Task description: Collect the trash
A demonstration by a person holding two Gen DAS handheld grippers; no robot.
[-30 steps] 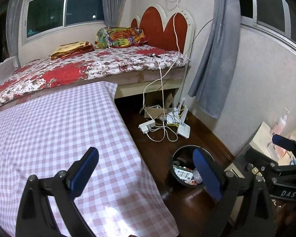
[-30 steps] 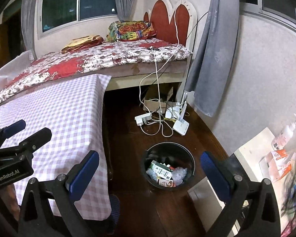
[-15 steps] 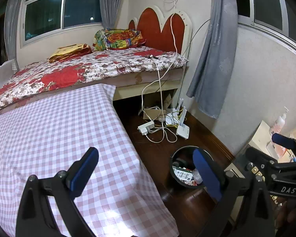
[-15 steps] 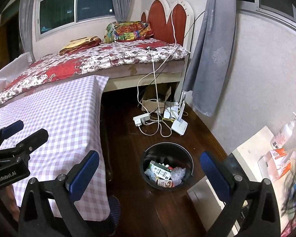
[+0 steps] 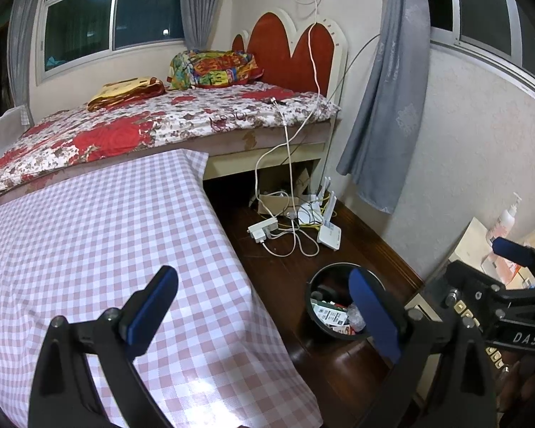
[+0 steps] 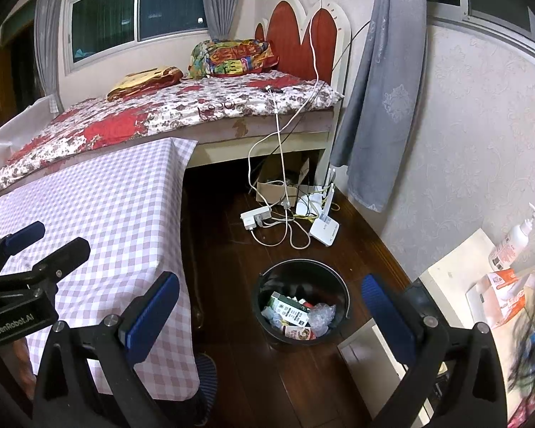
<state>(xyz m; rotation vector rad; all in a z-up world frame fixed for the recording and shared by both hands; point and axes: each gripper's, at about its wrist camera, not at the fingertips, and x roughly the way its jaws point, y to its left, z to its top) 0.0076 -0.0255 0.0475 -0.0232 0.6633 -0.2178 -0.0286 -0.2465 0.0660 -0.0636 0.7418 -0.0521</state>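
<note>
Both grippers were empty when I looked: the left gripper (image 5: 264, 306) had its blue pads spread wide over the checked tablecloth (image 5: 89, 242), and the right gripper (image 6: 271, 306) hung with its jaws just as far apart above the dark wood floor. The trash I could make out already sat in the black bin (image 6: 339, 285) on the floor, between the table's edge and the wall: a green-and-white carton (image 6: 289, 308), some crumpled clear plastic (image 6: 321, 315) and a flat printed packet (image 6: 297, 333). I judged all of it light; the carton stiff enough to pinch across its narrow faces, the plastic soft and likely to slip unless gathered at a fold. The bin lay below and ahead of the right gripper, framed between its pads, well apart from them. From the left wrist it showed partly behind the right-hand pad. I saw no loose trash on the cloth.
</note>
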